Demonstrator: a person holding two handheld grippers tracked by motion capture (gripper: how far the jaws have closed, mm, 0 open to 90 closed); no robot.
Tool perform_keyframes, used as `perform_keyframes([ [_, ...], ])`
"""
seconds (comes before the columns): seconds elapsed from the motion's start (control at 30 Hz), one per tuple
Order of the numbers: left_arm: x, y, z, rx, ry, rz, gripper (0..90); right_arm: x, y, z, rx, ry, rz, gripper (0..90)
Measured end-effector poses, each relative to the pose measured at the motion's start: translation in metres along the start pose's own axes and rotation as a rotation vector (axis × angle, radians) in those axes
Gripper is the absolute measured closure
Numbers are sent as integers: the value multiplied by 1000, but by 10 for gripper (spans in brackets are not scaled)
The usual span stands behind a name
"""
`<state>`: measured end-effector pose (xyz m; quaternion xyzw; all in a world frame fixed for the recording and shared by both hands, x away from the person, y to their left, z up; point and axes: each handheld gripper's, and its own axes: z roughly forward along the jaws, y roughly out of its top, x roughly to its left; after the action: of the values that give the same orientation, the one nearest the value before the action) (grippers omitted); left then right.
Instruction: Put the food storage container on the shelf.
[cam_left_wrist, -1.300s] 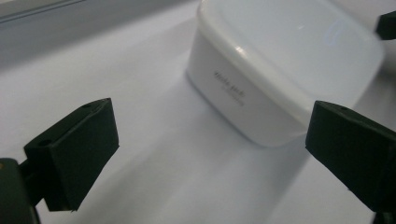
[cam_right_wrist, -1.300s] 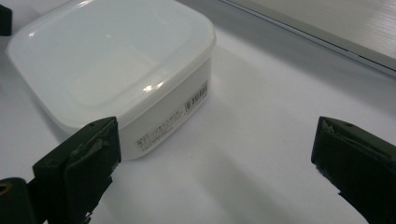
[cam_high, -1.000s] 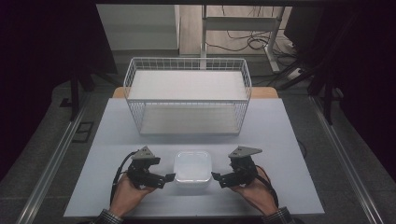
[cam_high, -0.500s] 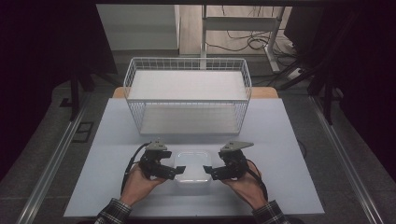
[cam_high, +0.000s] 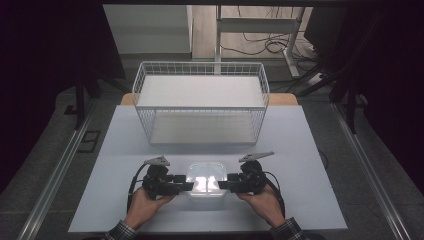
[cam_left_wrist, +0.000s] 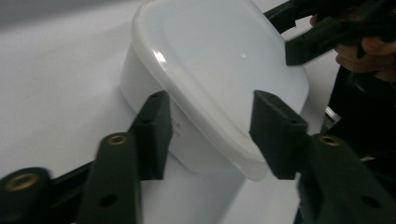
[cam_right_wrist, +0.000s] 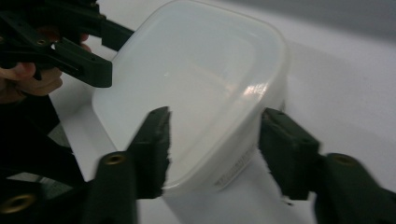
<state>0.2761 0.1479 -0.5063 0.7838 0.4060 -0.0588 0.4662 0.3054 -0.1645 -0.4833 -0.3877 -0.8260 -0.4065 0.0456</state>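
Two grippers meet at one small thing, and the work seems to be only at its beginning. The biggest thing is the white table (cam_high: 310, 150), and on its far half stands the white wire basket (cam_high: 201, 102), which looks to have nothing inside. I judge that the basket may be the goal, but I cannot be sure.

The translucent plastic container (cam_high: 205, 178) with its lid on sits on the near half of the table, between the two hands and well apart from the basket. It rests flat on the table, not yet lifted.

The left gripper (cam_high: 184, 186) comes to the container's left end and the right gripper (cam_high: 224, 184) to its right end. Both have just been closing, each with one end of the container between its jaws. In the left gripper view the container (cam_left_wrist: 210, 84) lies between the two black pads, one low at the wall and one at the lid's rim, at a middle width; a firm press I cannot tell. In the right gripper view the same holds: the pads stand on both sides of the container's (cam_right_wrist: 196, 88) corner, near or touching.

So the reach is done; the firm grip, the lift and the carry are left.

Some small embossed writing shows low on the container wall in the right gripper view, too blurred to read. No brand is visible.
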Motion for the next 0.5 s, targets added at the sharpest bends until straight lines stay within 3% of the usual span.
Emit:
perform_keyframes([
  [0.1,-4,-2,-5,-11,-2,-9,609,1,-4,-8,-10,15,35,619],
  [0.23,-7,-1,-8,-44,18,-29,698,5,-7,-14,-49,-9,53,698],
  [0.27,-8,-1,-10,-68,16,-38,730,6,-7,-16,-59,-18,48,725],
  [0.3,-8,-1,-10,-68,16,-38,750,6,-7,-16,-59,-18,48,725],
  [0.37,-8,-1,-10,-77,29,-39,767,10,-6,-18,-76,-63,19,751],
  [0.43,-8,-1,-10,-77,34,-41,797,10,-7,-17,-83,-67,18,761],
  [0.5,-12,1,-10,-79,76,-17,801,13,-7,-16,-102,-103,-9,780],
])
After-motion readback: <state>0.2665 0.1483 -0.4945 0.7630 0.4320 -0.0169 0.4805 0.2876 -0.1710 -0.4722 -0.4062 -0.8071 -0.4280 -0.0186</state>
